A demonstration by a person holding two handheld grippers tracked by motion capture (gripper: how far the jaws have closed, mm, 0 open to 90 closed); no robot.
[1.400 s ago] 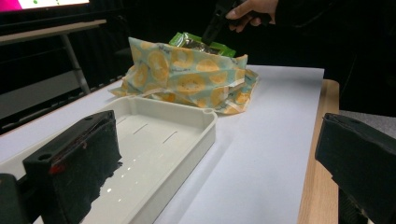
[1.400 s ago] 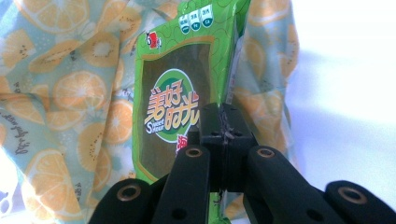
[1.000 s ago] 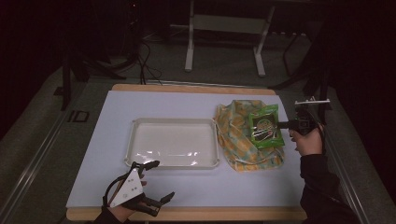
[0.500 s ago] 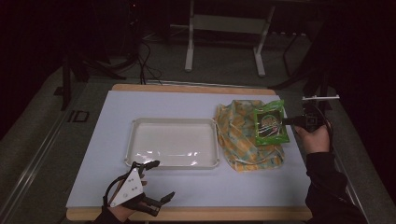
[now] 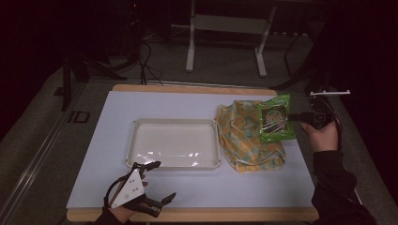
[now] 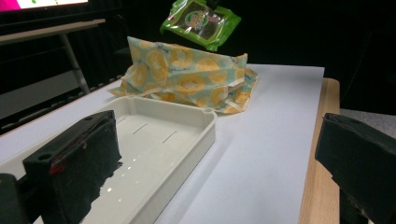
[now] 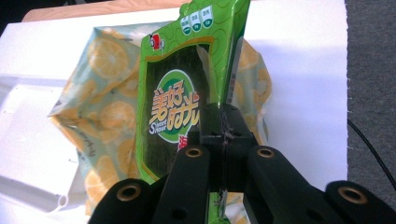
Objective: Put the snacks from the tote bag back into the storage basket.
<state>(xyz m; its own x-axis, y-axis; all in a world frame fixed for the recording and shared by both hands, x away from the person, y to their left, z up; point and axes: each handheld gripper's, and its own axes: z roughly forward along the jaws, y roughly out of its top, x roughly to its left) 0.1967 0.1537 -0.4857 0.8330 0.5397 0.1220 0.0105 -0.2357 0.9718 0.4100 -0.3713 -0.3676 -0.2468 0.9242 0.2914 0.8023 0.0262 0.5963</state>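
Note:
A green snack packet [image 5: 276, 117] [image 7: 187, 84] [image 6: 201, 21] hangs in the air above an orange-patterned bag [image 5: 246, 138] [image 6: 187, 79] [image 7: 107, 112] at the table's right side. My right gripper [image 5: 294, 117] [image 7: 223, 133] is shut on the packet's edge, held by a hand at the right table edge. A white tray [image 5: 173, 143] [image 6: 154, 140] lies empty in the middle. My left gripper [image 5: 166, 204] [image 6: 219, 172] rests near the front edge, left of centre, its jaws wide apart with nothing between them.
A white sheet [image 5: 117, 122] covers the wooden table [image 5: 187, 87]. A metal stand [image 5: 225, 28] and cables stand on the dark floor behind the table.
The right gripper has lifted the green packet up and to the right, off the patterned bag. The left gripper has stayed in place.

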